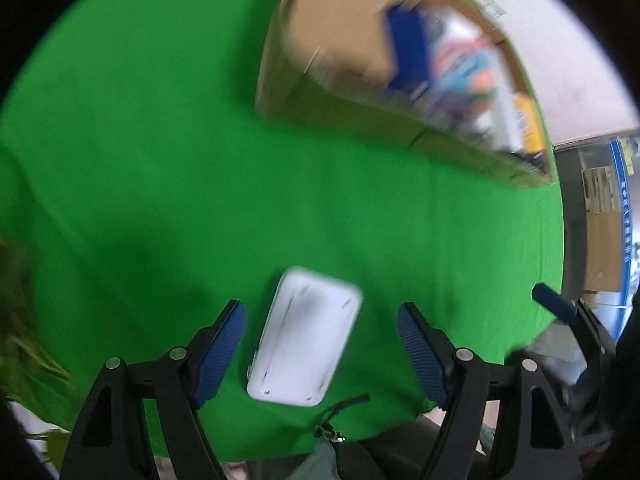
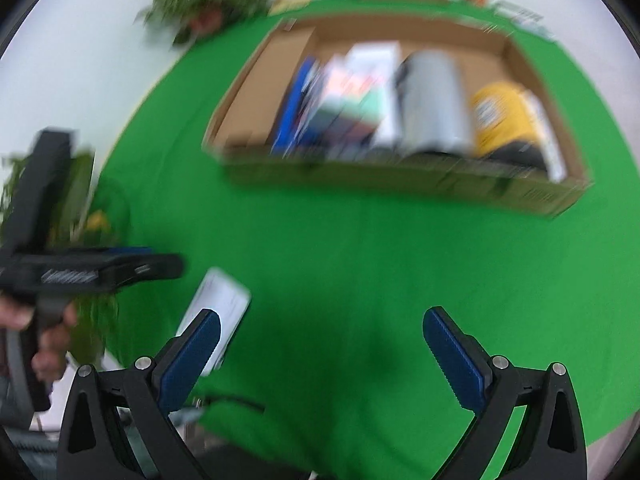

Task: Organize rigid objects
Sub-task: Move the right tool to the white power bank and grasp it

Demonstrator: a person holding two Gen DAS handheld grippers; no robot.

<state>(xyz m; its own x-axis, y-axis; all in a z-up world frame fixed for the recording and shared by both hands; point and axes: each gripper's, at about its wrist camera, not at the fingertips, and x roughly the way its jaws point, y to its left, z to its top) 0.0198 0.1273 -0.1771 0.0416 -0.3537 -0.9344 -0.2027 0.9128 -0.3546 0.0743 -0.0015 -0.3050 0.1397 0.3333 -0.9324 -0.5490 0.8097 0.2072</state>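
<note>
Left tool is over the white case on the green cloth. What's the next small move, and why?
Probably lower the left tool straight onto the white case and close. Its open fingers straddle the case without touching it, and the cardboard box already holds the other items.

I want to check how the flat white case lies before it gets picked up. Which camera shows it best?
The left wrist view: the white case lies whole on the green cloth, between the open left gripper fingers, untouched. In the right wrist view it sits at the left, partly hidden behind a finger of the right gripper.
</note>
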